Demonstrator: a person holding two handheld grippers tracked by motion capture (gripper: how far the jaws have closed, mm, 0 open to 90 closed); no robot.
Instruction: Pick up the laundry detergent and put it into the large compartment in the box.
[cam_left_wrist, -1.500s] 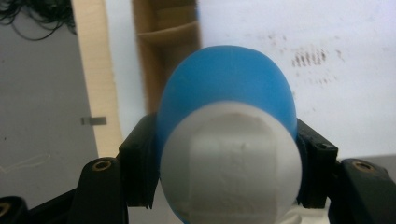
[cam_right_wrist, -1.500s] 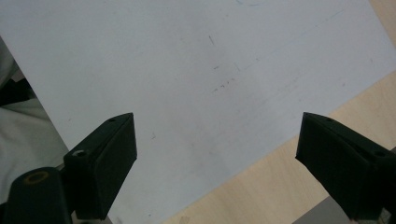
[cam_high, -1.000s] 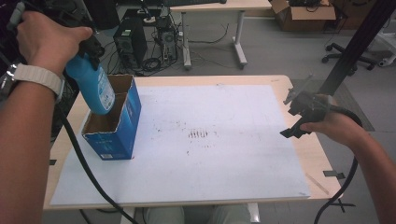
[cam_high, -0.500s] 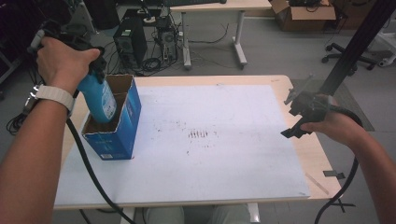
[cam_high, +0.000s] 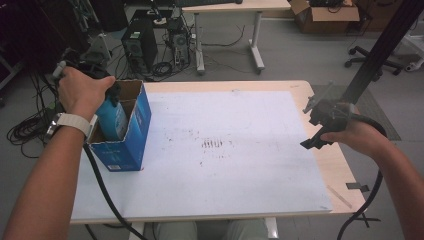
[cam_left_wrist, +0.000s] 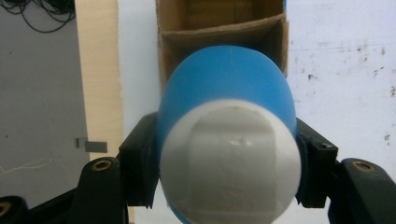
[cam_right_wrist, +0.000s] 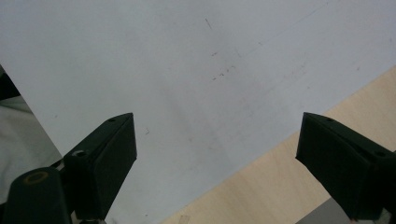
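A blue bottle (cam_high: 113, 119) with a white cap (cam_left_wrist: 229, 163) is clamped between the jaws of my left gripper (cam_left_wrist: 229, 175), which is shut on it. The bottle hangs partly inside an open blue cardboard box (cam_high: 129, 146) at the table's left side; the box's brown inside (cam_left_wrist: 219, 18) lies right behind the bottle. The person's hand covers most of the left gripper (cam_high: 109, 96) from above. My right gripper (cam_high: 314, 131) hovers over the table's right edge. Its jaws stand wide open with nothing between them, and the right gripper (cam_right_wrist: 217, 158) looks down on the white sheet (cam_right_wrist: 187, 70).
A large white sheet (cam_high: 240, 150) with faint dark marks covers the wooden table (cam_high: 340, 170). On the floor behind are computer towers (cam_high: 137, 42) and cables, another table (cam_high: 225, 7), a cardboard box (cam_high: 325, 10) and a chair (cam_high: 370, 55). A black post (cam_high: 380, 45) rises at right.
My left gripper has come down with the blue bottle, so the bottle now sits lower inside the box. The right gripper has hardly moved.
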